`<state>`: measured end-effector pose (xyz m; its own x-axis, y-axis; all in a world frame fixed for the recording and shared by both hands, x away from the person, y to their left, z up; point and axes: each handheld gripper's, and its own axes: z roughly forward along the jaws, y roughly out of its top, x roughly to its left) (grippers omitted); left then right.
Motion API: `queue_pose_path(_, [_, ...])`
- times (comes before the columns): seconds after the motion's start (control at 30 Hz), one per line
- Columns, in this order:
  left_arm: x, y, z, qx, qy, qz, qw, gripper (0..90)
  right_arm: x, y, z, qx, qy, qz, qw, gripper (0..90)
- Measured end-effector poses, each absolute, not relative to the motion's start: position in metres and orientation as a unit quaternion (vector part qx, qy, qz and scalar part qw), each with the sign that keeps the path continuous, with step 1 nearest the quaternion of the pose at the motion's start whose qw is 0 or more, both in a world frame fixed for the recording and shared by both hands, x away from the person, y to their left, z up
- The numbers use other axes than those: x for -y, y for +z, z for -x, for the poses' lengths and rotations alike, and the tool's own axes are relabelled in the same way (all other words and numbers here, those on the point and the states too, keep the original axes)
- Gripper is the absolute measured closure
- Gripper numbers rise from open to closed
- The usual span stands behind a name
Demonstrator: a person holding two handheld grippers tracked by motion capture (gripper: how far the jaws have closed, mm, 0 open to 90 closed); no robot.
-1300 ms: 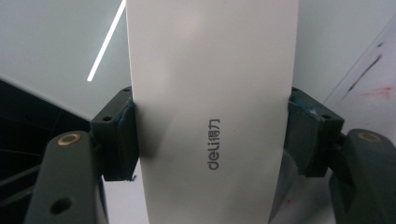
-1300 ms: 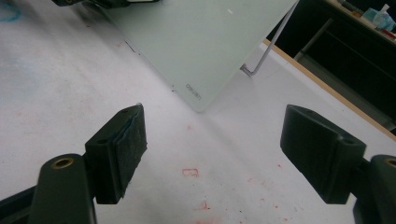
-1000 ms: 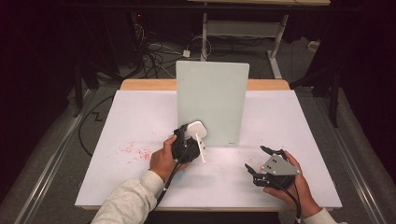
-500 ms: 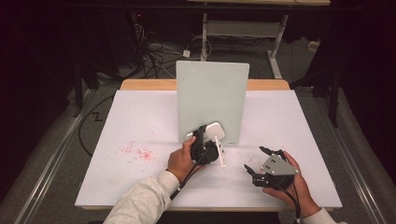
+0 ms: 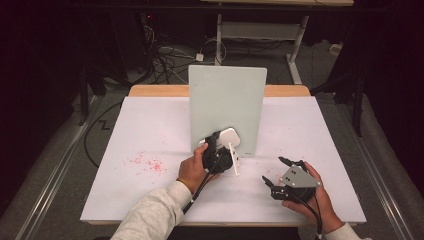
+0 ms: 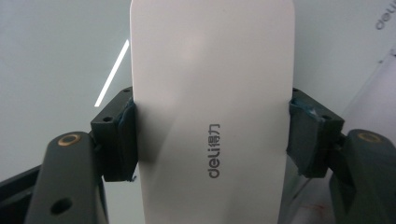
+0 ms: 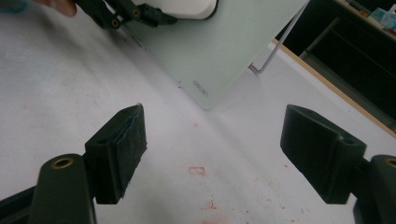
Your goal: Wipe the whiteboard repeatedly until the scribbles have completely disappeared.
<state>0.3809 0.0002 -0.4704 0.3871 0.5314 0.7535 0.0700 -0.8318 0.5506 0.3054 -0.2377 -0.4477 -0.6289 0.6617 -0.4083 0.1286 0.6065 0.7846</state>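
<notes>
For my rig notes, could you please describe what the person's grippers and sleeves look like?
Both grippers are black with two jaws. The left gripper has teal-grey pads and brass-coloured pivot rivets. The right gripper carries a grey three-cornered plate on top. A black cable trails from the left one. The left sleeve is light grey.

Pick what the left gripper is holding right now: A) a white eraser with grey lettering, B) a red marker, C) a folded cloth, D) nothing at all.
A: in the left gripper view the left gripper has both jaws pressed against the sides of a white eraser with grey lettering, held in front of the pale board.
</notes>
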Motion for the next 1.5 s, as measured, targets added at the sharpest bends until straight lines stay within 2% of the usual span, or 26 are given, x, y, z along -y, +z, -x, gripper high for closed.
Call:
queue_pose_path(0.17, [-0.011, -0.454, -0.387, -0.209, 0.525, -0.791, 0.234, 28.8, 0.237, -0.448, -0.305, -0.823, 0.371, -0.239, 0.358, 23.2])
queue_pose_path(0.33, [-0.029, -0.423, -0.4, -0.247, 0.522, -0.772, 0.265, 28.8, 0.237, -0.448, -0.306, -0.823, 0.37, -0.24, 0.357, 23.2])
queue_pose_path(0.47, [-0.042, -0.4, -0.41, -0.293, 0.498, -0.759, 0.3, 28.8, 0.236, -0.449, -0.306, -0.825, 0.37, -0.237, 0.355, 23.2])
queue_pose_path(0.67, [-0.053, -0.377, -0.419, -0.329, 0.478, -0.745, 0.33, 28.8, 0.237, -0.449, -0.306, -0.826, 0.369, -0.237, 0.354, 23.2])
queue_pose_path(1.07, [-0.076, -0.345, -0.433, -0.366, 0.454, -0.725, 0.367, 28.8, 0.236, -0.45, -0.306, -0.828, 0.367, -0.236, 0.354, 23.2])
queue_pose_path(1.2, [-0.081, -0.344, -0.433, -0.37, 0.44, -0.728, 0.373, 28.7, 0.236, -0.45, -0.306, -0.829, 0.366, -0.234, 0.354, 23.1])
queue_pose_path(1.5, [-0.086, -0.376, -0.419, -0.36, 0.415, -0.753, 0.363, 28.8, 0.236, -0.449, -0.305, -0.828, 0.367, -0.235, 0.353, 23.2])
